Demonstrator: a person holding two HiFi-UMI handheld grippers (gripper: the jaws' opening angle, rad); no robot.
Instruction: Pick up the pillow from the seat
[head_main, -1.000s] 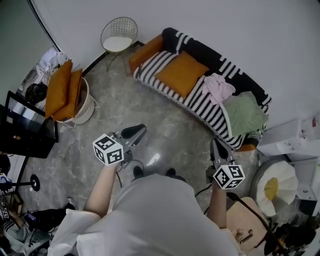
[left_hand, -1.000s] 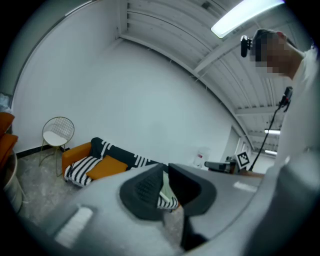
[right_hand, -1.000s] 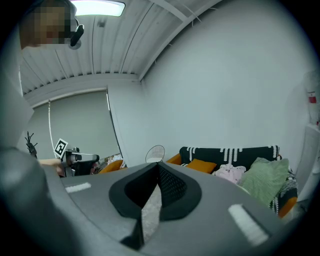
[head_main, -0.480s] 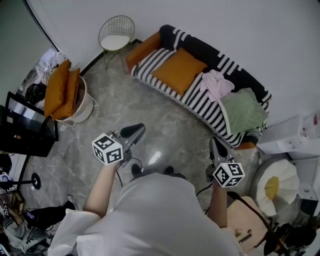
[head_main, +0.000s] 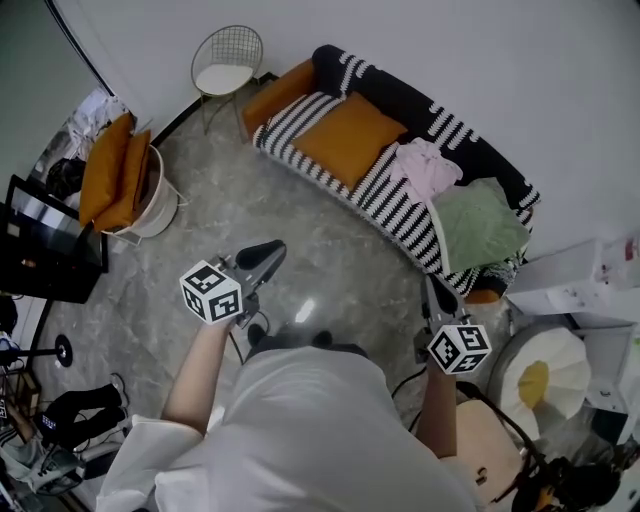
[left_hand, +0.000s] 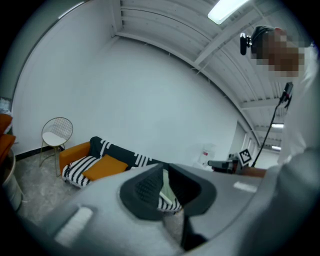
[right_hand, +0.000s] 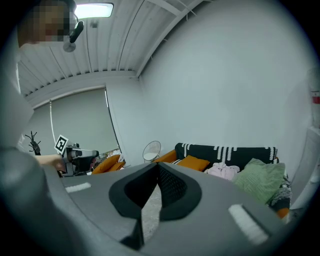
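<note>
Nearest, the left gripper and the right gripper are held with jaws closed together, nothing between them. Ahead of both, well apart across the floor, the orange pillow is seen lying on the striped sofa seat. Nothing is yet grasped; approach, grip and lift are judged outstanding.

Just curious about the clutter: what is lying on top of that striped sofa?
An orange pillow lies on the sofa seat, beside it a pink heap of clothes and a green cushion. The seat beneath them is covered.
</note>
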